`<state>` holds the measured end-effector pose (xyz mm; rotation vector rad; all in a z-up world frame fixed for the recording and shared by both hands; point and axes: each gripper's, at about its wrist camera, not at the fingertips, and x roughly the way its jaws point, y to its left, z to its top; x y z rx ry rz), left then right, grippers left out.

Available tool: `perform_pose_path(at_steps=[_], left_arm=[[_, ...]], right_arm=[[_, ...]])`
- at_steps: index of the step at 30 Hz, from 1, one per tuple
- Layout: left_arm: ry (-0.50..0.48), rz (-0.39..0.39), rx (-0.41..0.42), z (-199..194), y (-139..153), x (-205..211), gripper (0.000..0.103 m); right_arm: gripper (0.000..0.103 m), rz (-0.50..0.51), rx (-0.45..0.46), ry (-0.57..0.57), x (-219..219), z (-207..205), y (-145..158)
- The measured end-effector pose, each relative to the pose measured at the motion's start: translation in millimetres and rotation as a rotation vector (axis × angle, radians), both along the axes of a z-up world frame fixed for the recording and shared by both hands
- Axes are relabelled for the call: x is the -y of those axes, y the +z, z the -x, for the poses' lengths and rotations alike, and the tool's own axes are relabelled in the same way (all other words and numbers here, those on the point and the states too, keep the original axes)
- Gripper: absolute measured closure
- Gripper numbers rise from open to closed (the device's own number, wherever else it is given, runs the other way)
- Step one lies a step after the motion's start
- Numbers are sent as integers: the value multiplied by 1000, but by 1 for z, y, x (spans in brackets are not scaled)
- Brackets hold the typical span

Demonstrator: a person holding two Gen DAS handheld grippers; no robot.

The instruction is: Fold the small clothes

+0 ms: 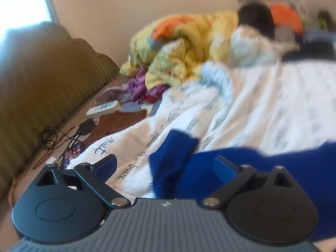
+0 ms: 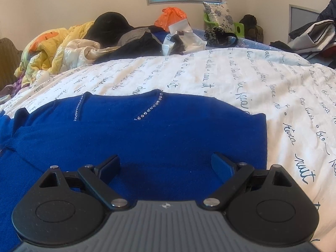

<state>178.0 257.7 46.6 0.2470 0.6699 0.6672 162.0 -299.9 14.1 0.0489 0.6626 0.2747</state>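
A royal-blue knit sweater (image 2: 147,130) with rhinestone trim at the neckline lies on a white bedsheet (image 2: 231,77) printed with script. My right gripper (image 2: 166,164) is open, low over the sweater's body, holding nothing. In the left wrist view, which is blurred, the same sweater (image 1: 262,168) lies at the lower right with a sleeve or corner (image 1: 174,147) sticking up. My left gripper (image 1: 166,166) is open and empty; the sweater's left edge lies between its fingers.
A yellow and orange quilt (image 1: 189,48) is piled at the bed's head with purple cloth (image 1: 138,84). A remote (image 1: 103,108), cables and a phone (image 1: 72,152) lie beside an olive headboard (image 1: 42,79). Dark clothes, an orange bag (image 2: 170,16) and packets lie beyond the sheet.
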Motion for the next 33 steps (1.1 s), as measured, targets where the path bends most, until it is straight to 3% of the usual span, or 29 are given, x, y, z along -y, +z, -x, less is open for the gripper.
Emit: perform_pose_path(at_steps=[3,5,6,8,11,13,16,18,19,21,22,23,24,25,27,29,33], left_arm=[[32,114,-86,-15,-16,-36,19],[75,242,-67,-7,-22,-59,48],[98,300,-50,-3,-21,-70,58],[127,404,-4,10,-20,-83,89],[164,424,36,20,-6,-81,95],[137,432,92,23,15,-61,96],[-50,541,194,25,53,-1,97],[-258,619,224,28,76,66,97],[-389,669,226,32,83,105,97],[-639,732,211,46,93,175,86],[-749,739,199,56,92,207,60],[-813,721,191,64,88,231,18],[-826,680,213,75,82,249,1],[-815,638,256,86,73,261,1],[-796,578,233,97,51,276,0],[-747,591,185,103,28,276,7],[-685,635,151,120,-6,258,6]], right_arm=[[8,12,0,-3,-2,0,0],[8,16,1,-4,-3,0,-1],[8,16,1,-4,-3,0,-1],[8,16,1,-4,-3,0,-1],[8,15,1,-3,-3,0,-1],[8,13,1,-4,-3,0,-1],[8,1,2,-6,-1,0,-1],[8,-7,2,-9,-1,0,0],[8,-10,2,-10,0,0,0],[8,-21,3,-12,2,0,0],[8,-32,3,-15,3,1,0],[8,-47,4,-17,5,1,0],[8,-67,5,-21,7,2,0],[8,-88,5,-23,10,2,0],[8,-126,4,-27,16,3,0],[8,-149,4,-28,19,3,0],[8,-263,-35,-40,33,1,2]])
